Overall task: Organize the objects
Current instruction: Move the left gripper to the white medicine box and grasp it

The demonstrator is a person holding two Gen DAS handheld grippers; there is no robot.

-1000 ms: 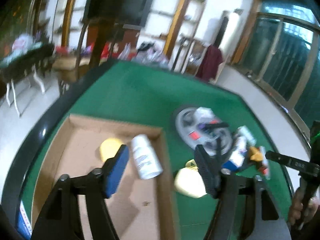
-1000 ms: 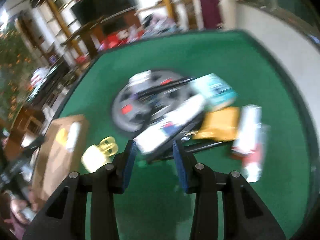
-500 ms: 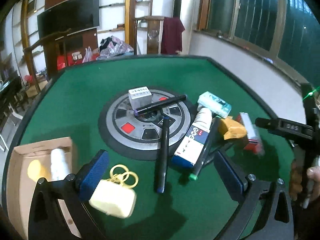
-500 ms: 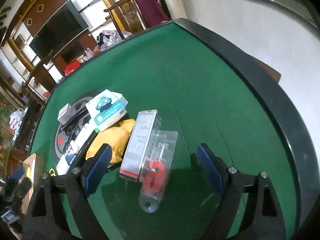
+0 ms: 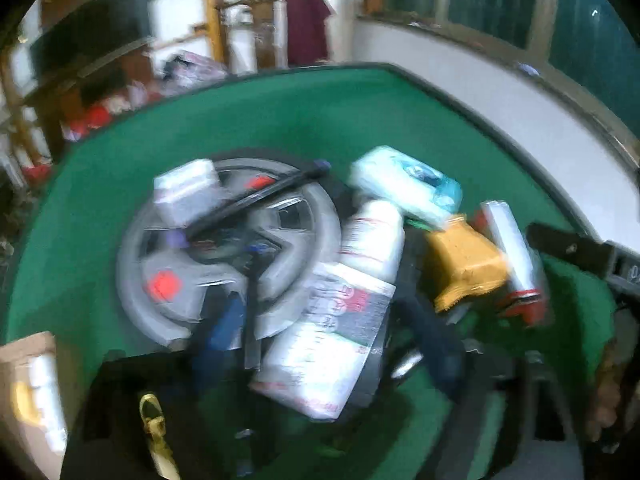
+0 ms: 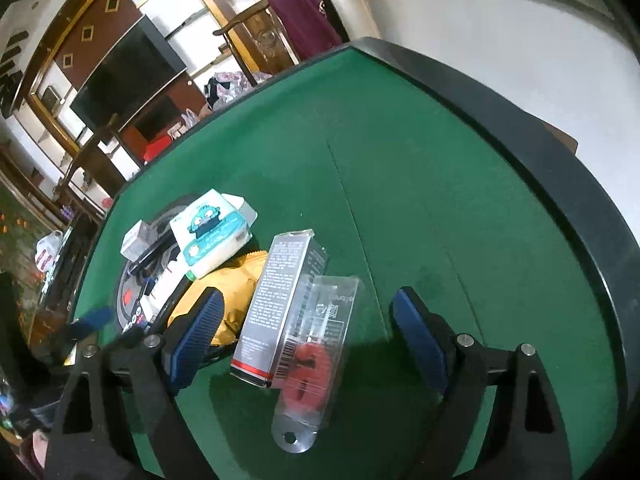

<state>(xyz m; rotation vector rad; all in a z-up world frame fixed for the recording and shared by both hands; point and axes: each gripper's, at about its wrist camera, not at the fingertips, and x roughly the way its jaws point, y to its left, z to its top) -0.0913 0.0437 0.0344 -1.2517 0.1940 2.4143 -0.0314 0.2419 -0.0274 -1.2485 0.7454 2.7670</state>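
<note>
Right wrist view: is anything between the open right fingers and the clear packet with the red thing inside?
Nothing visible. The right gripper is open, and the clear packet lies between its fingers on the green table, overlapping the grey box beside it.

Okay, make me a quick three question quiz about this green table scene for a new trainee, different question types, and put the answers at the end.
1. True or false: the right tongs stand open around the clear blister pack.
2. What touches the blister pack's left side? A) grey carton B) black pen C) cardboard box
3. Fill in: the cartoon tissue pack rests partly on a ___ pouch.

Key: 1 true. 2 A, the grey carton. 3 yellow; the yellow pouch.
</note>
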